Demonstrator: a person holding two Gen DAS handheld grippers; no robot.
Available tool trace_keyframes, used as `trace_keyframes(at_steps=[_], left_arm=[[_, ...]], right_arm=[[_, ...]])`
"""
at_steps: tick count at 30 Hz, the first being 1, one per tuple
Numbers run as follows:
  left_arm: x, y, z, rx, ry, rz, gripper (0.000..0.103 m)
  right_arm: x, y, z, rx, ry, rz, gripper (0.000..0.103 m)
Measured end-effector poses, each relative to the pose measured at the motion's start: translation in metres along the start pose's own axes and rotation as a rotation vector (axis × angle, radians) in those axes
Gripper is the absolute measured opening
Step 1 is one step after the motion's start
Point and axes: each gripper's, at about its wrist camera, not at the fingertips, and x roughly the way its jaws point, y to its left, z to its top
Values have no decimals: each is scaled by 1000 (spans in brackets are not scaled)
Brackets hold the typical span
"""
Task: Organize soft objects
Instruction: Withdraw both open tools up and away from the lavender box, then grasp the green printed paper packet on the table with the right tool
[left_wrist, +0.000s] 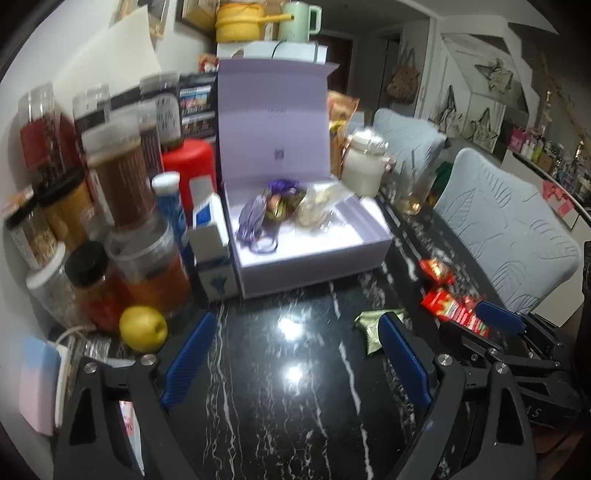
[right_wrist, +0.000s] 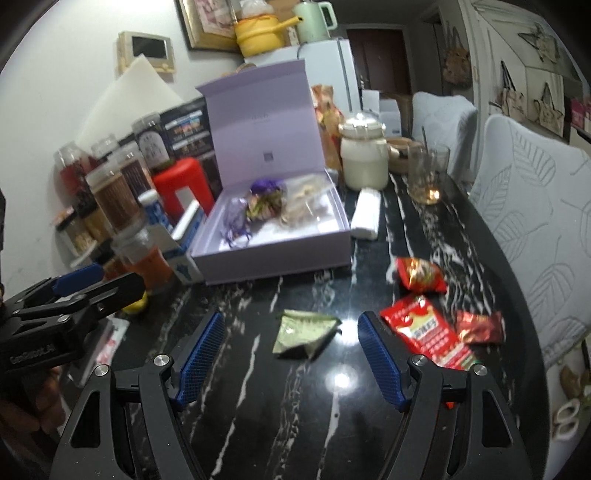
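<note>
Black marble table (right_wrist: 295, 406), lilac box (right_wrist: 273, 254) open at the back — right gripper (right_wrist: 291, 354) wide and empty over the green packet (right_wrist: 304, 334), left gripper (left_wrist: 295, 354) wide too; pickup next — drop, close gently

Left of the left fingers (left_wrist: 190, 356), the jars (left_wrist: 122, 181) are blurred and their labels unreadable. Beyond the fingertips, the box (left_wrist: 314, 258) holds small bags (left_wrist: 280, 206) too smeared to tell apart. Right of the right fingers (right_wrist: 380, 354), the red packet (right_wrist: 424, 332) has illegible print and is partly hidden.
</note>
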Motion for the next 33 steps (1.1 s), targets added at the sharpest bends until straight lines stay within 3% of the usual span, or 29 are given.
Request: trace_keyframes(at_steps=[8, 12, 19, 27, 29, 30, 31, 33], left_arm=[[21, 7, -15, -10, 14, 42, 91], [37, 10, -19, -26, 46, -4, 91], [60, 17, -20, -39, 93, 4, 91], [79, 26, -18, -85, 135, -32, 91], [81, 26, -17, -82, 140, -32, 91], [82, 26, -16, -78, 142, -29, 91], [84, 26, -15, -75, 145, -27, 91], [87, 26, -14, -70, 153, -16, 91]], right_arm=[[48, -5, -15, 17, 105, -36, 76], [73, -6, -18, 16, 146, -42, 76], [109, -4, -19, -3, 222, -56, 76], [124, -7, -19, -7, 236, -83, 76], [126, -7, -18, -10, 229, -88, 71], [126, -6, -17, -22, 224, -98, 57], [128, -4, -17, -45, 226, -113, 51], [129, -3, -15, -54, 230, -101, 48]])
